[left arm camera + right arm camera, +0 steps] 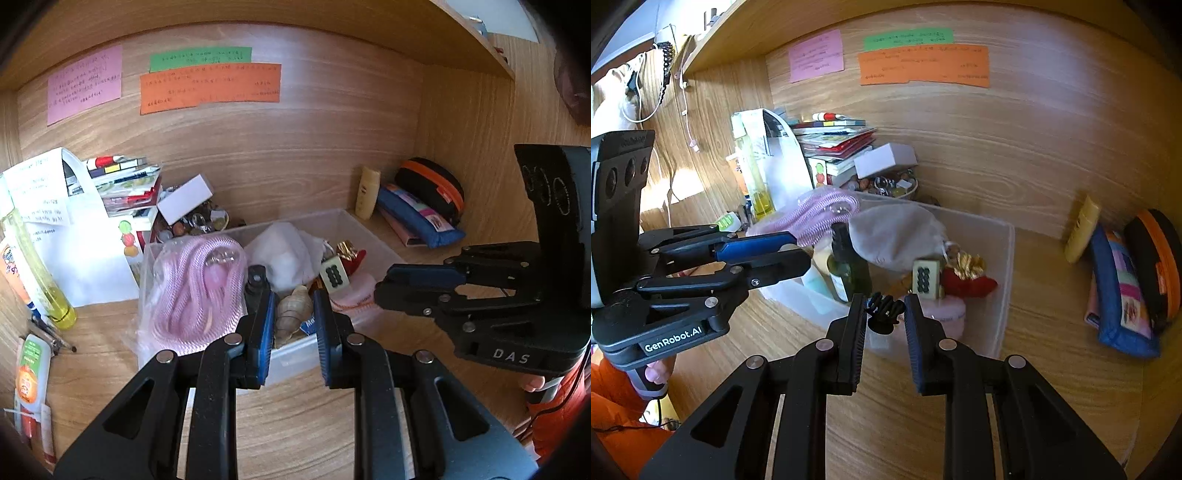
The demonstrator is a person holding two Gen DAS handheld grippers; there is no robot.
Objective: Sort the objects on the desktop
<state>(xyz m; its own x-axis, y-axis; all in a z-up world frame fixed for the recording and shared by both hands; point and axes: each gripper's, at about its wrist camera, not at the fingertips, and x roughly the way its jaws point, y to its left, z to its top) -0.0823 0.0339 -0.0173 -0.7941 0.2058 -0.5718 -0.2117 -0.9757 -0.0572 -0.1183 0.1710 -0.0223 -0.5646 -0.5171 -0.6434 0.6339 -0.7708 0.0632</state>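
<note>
A clear plastic bin [373,240] [1006,266] on the wooden desk holds a pink coiled rope [195,291] [827,212], a white cloth pouch [284,254] [894,236], a snail shell [293,312], a mahjong-tile charm [334,275] [926,278], a red and gold ornament [351,254] [967,275] and a dark green bottle [847,266]. My left gripper [295,314] [801,254] hovers open over the bin's near edge, around the shell. My right gripper [885,314] [380,286] is open with a black hair claw clip [884,310] between its fingers, apart from both pads.
Stacked books [125,184], a white box [184,199] and a bowl of trinkets [201,221] stand behind the bin. A yellow spray bottle [40,273], tubes [31,369] and pens lie left. A cream tube [367,192], blue pouch [417,214] and black-orange case [432,184] sit right.
</note>
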